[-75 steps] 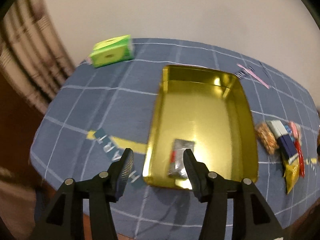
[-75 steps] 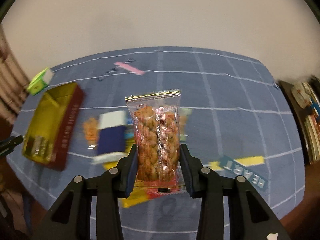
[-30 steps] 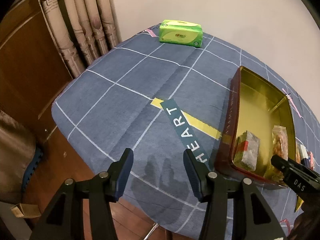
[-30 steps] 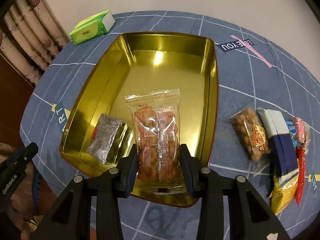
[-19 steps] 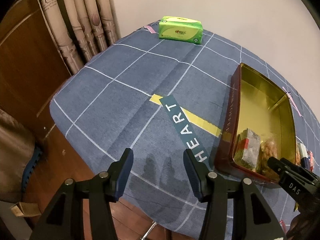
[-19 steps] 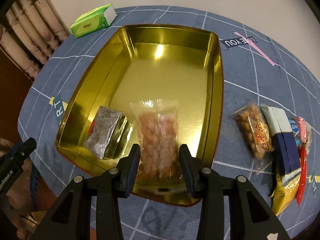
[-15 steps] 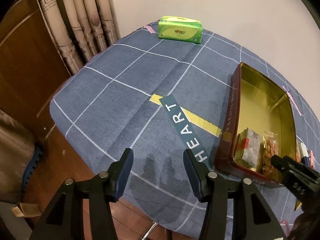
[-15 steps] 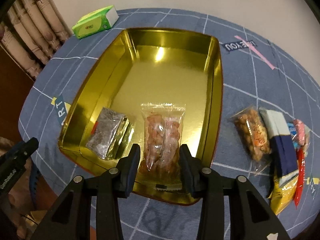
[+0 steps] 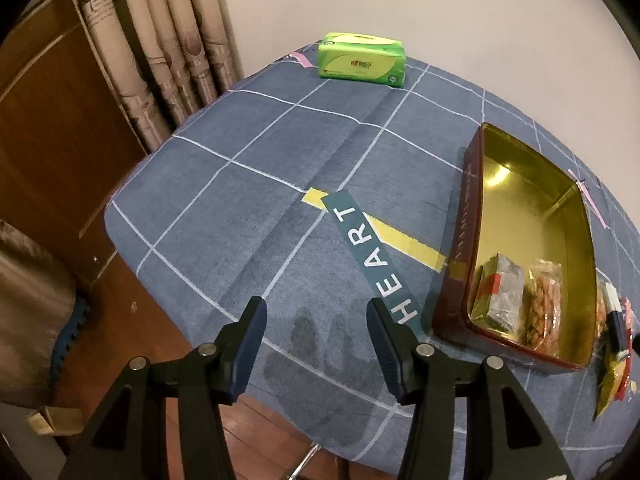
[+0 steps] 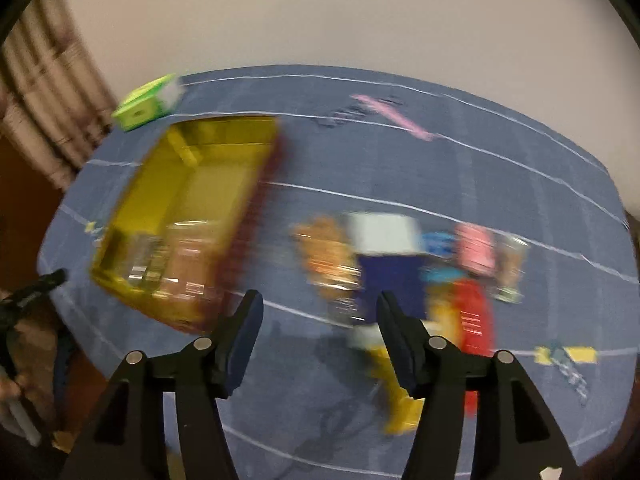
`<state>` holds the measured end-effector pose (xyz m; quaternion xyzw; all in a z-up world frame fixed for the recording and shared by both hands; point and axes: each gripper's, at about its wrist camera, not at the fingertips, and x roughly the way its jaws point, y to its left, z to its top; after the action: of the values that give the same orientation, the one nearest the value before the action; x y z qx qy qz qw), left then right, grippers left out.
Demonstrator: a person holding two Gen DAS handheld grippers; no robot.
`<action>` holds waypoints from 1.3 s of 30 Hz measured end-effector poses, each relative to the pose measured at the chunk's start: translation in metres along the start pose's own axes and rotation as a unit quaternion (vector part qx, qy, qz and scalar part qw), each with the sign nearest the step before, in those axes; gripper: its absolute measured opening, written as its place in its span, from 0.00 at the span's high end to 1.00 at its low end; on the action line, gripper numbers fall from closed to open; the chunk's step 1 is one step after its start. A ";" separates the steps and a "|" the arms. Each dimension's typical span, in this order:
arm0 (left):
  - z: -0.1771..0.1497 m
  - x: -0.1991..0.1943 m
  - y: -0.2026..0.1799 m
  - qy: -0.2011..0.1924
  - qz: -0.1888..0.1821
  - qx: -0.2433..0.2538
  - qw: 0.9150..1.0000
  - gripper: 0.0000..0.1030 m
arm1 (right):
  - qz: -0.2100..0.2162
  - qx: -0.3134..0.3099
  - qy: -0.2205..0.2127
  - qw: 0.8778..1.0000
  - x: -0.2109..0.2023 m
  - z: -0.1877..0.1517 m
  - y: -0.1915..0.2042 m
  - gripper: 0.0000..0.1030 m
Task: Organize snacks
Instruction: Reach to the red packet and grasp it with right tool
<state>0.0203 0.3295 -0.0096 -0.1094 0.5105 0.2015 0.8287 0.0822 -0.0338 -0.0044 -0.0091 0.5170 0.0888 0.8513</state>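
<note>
The gold tin [image 9: 476,208] with dark red sides stands on the blue checked cloth, right of my left gripper [image 9: 316,328], which is open and empty over the table's near edge. In the tin lie a silver packet [image 9: 502,292] and a clear bag of nuts [image 9: 546,300]. The right wrist view is blurred: my right gripper [image 10: 318,320] is open and empty above the cloth, between the tin [image 10: 192,184] and a heap of loose snacks with a navy-and-white pack [image 10: 386,256], an orange nut bag [image 10: 326,256] and a red packet [image 10: 474,320].
A green tissue pack [image 9: 362,60] lies at the far corner of the table. Curtains [image 9: 160,40] and a wooden cabinet [image 9: 44,120] stand to the left. A "HEART" label [image 9: 372,260] is printed on the cloth. The loose snacks show at the left wrist view's right edge [image 9: 614,328].
My right gripper opened and left the nut bag in the tin beside the silver packet, then drew back and swung right toward the loose snacks. The left gripper stayed still.
</note>
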 end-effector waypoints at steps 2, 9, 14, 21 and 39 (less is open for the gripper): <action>0.000 -0.001 -0.002 -0.005 0.007 0.005 1.000 0.48 | -0.020 0.013 0.007 1.000 0.001 -0.008 -0.036 0.45; -0.011 -0.013 -0.019 0.000 -0.001 0.013 1.000 0.48 | -0.039 0.025 0.026 0.999 0.012 -0.034 -0.109 0.45; -0.027 -0.035 -0.047 -0.001 -0.013 0.042 0.999 0.48 | -0.006 0.030 0.028 0.999 0.030 -0.039 -0.122 0.45; -0.043 -0.058 -0.104 0.004 -0.038 0.086 0.996 0.48 | 0.006 0.025 0.030 0.999 0.046 -0.039 -0.132 0.46; -0.103 -0.057 -0.250 0.095 -0.134 0.164 0.973 0.48 | -0.009 -0.019 -0.007 1.000 0.038 -0.071 -0.151 0.60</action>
<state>0.0271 0.0531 -0.0120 -0.0581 0.5936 -0.0091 0.8026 0.0611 -0.1850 -0.0820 -0.0292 0.5090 0.0914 0.8554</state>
